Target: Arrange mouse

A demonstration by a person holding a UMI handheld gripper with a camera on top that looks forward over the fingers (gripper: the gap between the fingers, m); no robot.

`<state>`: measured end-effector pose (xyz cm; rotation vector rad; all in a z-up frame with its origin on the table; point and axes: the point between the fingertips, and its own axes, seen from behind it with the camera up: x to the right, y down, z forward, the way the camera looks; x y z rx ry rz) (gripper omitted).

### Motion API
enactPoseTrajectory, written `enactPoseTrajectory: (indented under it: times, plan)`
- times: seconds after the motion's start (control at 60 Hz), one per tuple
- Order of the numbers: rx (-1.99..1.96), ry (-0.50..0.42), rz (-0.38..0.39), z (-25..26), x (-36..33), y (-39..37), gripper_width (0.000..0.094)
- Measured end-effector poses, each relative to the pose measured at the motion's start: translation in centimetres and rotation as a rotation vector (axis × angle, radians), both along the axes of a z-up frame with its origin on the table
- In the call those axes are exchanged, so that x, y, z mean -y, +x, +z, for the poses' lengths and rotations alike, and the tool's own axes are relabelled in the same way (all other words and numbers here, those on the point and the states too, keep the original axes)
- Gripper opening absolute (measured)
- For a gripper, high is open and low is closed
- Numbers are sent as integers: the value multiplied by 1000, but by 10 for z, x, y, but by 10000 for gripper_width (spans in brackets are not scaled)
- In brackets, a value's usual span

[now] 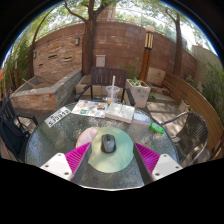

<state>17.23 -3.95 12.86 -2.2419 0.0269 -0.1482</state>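
Closest in, the tool stands released, its two fingers spread wide, each with a magenta pad on its inner face. Between them, with a clear gap on either side, lies one mouse. It is small, dark grey and rounded, with a paler strip down its middle. Its long axis runs straight away from the tool, though I cannot tell which end is the front. It rests on one round, pale green mat, which lies on the near edge of a glass counter.

Further along the counter sits a flat white keyboard toward the left edge, then a spread of papers near the middle, and a small green thing toward the right edge. Beyond the far edge stand one dark chair, a concrete planter, and a brick wall under trees.
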Motion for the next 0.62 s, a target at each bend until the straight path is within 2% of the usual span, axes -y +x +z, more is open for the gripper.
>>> enactPoseTrajectory:
  times: [0.233,0.617]
  plan:
    - [8,2,-66,57,69,-10,859]
    - [36,35,-58,86,98,-19,855]
